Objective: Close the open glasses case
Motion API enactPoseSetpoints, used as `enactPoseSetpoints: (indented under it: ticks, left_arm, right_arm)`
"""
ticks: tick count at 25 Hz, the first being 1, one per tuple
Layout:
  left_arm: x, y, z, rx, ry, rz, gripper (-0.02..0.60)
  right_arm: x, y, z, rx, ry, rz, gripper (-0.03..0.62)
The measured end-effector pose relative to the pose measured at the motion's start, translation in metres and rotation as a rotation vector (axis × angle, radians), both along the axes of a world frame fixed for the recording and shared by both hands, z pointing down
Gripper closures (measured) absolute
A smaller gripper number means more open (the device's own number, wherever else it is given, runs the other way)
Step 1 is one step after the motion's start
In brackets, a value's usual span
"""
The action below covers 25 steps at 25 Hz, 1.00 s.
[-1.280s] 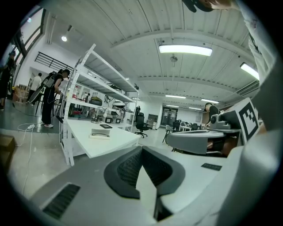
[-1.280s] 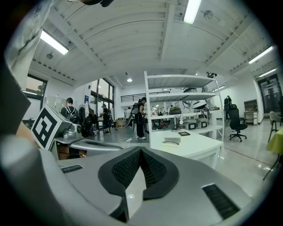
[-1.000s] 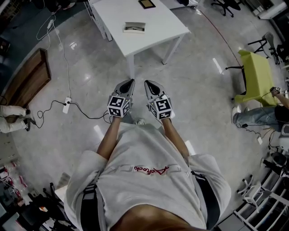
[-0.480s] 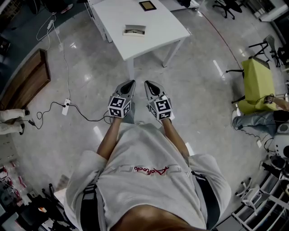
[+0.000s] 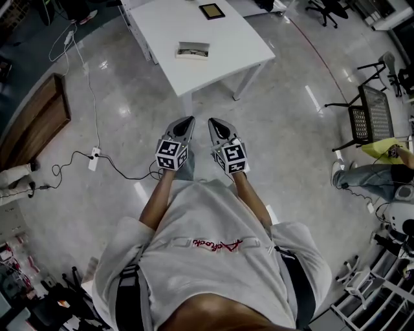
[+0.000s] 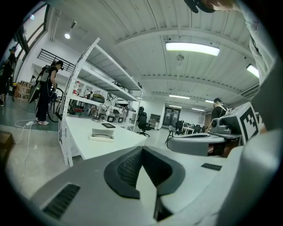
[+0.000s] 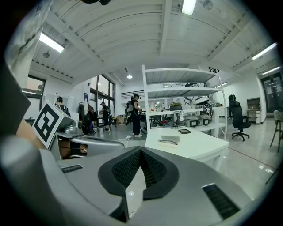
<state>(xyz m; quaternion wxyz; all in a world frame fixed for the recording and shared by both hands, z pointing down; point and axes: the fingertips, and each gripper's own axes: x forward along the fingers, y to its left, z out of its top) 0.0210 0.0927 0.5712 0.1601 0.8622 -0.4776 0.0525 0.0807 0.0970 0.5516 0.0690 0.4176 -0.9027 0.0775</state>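
Both grippers were held out side by side in front of the person's chest, low over the floor (image 5: 272, 129); the left gripper (image 5: 186, 123) had its jaws pressed together at the tips and held nothing; the right gripper (image 5: 215, 123) was closed up the same way, and nothing sat between its jaws; each one had a cube with black and white squares on its back, near the hand. They pointed toward a white counter (image 5: 220, 45) that stood well apart from them, across a stretch of shiny floor. The glasses case (image 5: 193, 50) lay on that counter, near the middle of it, with its lid open; no gripper touched it. A small dark flat thing (image 5: 211, 10) lay farther back on the same counter, apart from the case. On the floor to the left, a white power strip (image 5: 94, 157) lay with a black cable running from it; a brown wooden board (image 5: 39, 116) lay beyond that. A black chair (image 5: 370, 119) stood off to the right.
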Motion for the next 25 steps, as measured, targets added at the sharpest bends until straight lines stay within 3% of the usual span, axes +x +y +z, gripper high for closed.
enactPoseSetpoints:
  ticks: [25]
  left_arm:
    - [-0.057,-0.166,-0.015,0.003,0.029,0.023,0.557]
  right_arm:
    - [-0.069,-0.167,-0.015,-0.001,0.027,-0.001,0.563]
